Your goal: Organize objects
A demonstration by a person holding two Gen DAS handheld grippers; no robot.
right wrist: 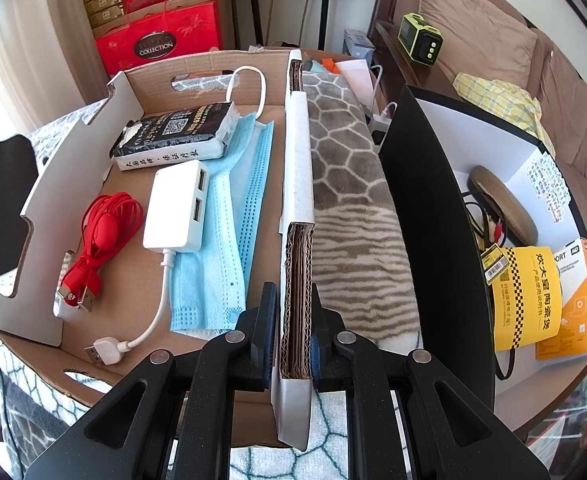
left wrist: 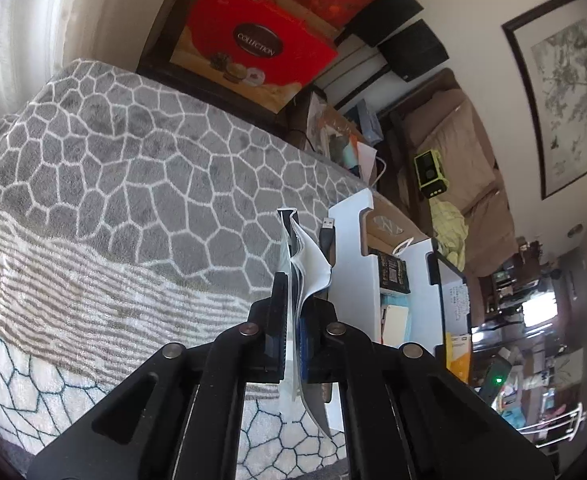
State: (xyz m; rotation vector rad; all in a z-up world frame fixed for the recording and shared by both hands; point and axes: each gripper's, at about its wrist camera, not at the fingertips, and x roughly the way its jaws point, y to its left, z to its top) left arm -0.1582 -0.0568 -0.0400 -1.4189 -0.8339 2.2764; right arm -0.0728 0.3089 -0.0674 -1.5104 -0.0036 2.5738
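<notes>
A thin bundle of paper leaflets in a clear sleeve (left wrist: 299, 276), with a dark USB plug (left wrist: 327, 232) showing just behind it, was held edge-on between the pads of the left gripper (left wrist: 293, 344), whose jaws were closed almost fully on it, above the patterned grey blanket (left wrist: 133, 168). The bundle was judged light, limp and slippery; its free upper sheets were curled away, so a hold low and near the stiffer edge was judged safest. Near it stood the cardboard tray (right wrist: 93, 128), where a white USB hub (right wrist: 177, 204), a red cable (right wrist: 101, 232), blue face masks (right wrist: 229, 216) and a black tissue pack (right wrist: 173, 136) had been laid. The tray's corrugated side wall (right wrist: 297, 280) was clamped by the nearly closed right gripper (right wrist: 293, 344); it was judged stiff but crushable. Beside it, apart, stood a black-and-white box (right wrist: 433, 200)
</notes>
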